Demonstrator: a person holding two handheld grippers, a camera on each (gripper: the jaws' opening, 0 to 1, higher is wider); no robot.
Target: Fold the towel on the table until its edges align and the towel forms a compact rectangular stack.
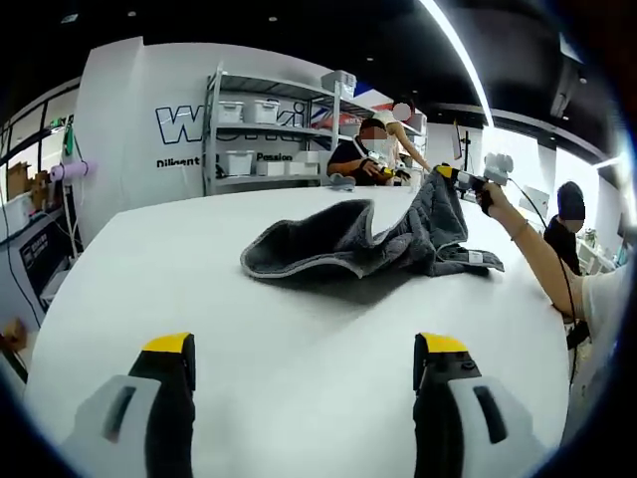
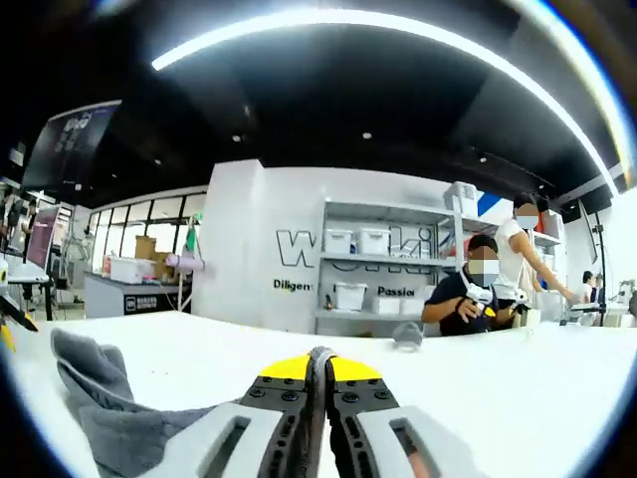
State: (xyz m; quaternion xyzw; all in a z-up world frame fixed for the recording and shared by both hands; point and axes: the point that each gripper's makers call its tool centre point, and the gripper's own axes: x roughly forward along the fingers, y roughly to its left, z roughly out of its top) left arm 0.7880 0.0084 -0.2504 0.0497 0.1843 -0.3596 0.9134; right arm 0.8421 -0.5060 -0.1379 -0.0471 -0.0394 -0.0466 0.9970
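A grey towel (image 1: 368,239) lies rumpled on the white table (image 1: 199,289), towards its far side. The right gripper (image 2: 320,376) is clenched on an edge of the cloth and lifts one corner up off the table, held out by the person's hand (image 1: 495,197). The left gripper (image 1: 304,358) hangs low over the near part of the table with its jaws spread wide, grasping nothing, well apart from the towel. Behind the table stand shelves (image 1: 264,134) with white boxes, and two people (image 2: 478,294) work there.

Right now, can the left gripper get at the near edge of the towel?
Probably yes. The left gripper is open, with bare table between it and the gray towel. The right gripper pinches the far side.
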